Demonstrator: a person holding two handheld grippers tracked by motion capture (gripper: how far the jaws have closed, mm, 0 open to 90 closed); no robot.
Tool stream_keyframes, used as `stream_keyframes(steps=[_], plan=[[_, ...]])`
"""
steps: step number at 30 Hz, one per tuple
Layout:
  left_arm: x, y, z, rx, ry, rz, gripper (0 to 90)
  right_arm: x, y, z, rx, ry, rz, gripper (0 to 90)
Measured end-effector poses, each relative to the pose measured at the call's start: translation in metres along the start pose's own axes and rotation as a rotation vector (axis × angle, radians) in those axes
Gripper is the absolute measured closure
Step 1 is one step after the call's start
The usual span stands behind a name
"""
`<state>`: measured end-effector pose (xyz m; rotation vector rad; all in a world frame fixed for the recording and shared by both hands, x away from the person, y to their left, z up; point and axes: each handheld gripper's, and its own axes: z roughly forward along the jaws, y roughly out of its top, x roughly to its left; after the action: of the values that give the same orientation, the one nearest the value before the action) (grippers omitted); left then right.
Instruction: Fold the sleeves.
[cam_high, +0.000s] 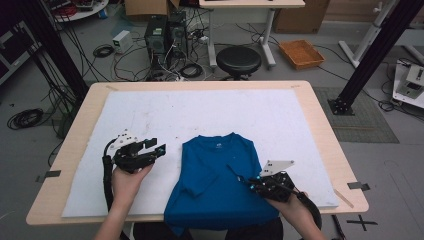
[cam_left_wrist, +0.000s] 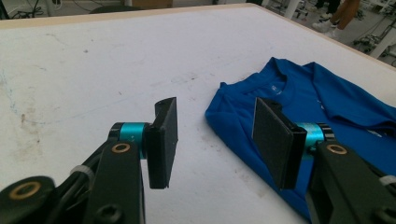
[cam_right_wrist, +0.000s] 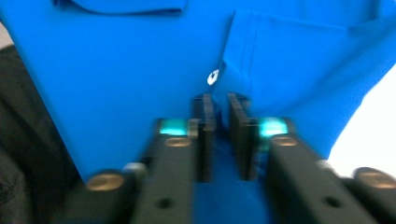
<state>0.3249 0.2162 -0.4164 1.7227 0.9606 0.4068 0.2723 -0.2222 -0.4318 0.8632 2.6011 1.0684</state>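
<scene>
Here the blue short-sleeved cotton T-shirt (cam_high: 215, 185) lies flat on the white padded sheet (cam_high: 150, 115) covering the pale wooden table (cam_high: 320, 125), its hem hanging over the near edge, collar toward the far edge. The right gripper (cam_high: 248, 183) has its jaws drawn nearly together on a fold of the shirt's fabric near the near edge. The left gripper (cam_high: 154, 146) hovers with jaws wide apart, holding nothing, just beside the shirt's left sleeve. The right gripper view shows a small white mark (cam_right_wrist: 213, 77) on the fabric, too blurred to read.
</scene>
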Motion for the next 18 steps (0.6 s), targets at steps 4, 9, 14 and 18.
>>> stream_keyframes(steps=[4, 9, 14, 18], plan=[[-0.002, 0.0, 0.003, 0.004, -0.007, -0.001, 49.9, -0.013, 0.005, -0.007, -0.084, -0.06, 0.063, 64.2], [-0.004, 0.0, 0.007, 0.011, -0.01, -0.007, 48.7, -0.054, 0.018, -0.002, -0.14, -0.153, 0.275, 60.6], [-0.004, 0.0, 0.007, 0.011, -0.006, -0.011, 48.7, -0.077, 0.025, 0.018, -0.104, -0.171, 0.35, 63.5], [-0.004, -0.001, 0.008, 0.016, -0.004, -0.009, 48.7, -0.081, 0.024, 0.032, -0.036, -0.186, 0.331, 88.5]])
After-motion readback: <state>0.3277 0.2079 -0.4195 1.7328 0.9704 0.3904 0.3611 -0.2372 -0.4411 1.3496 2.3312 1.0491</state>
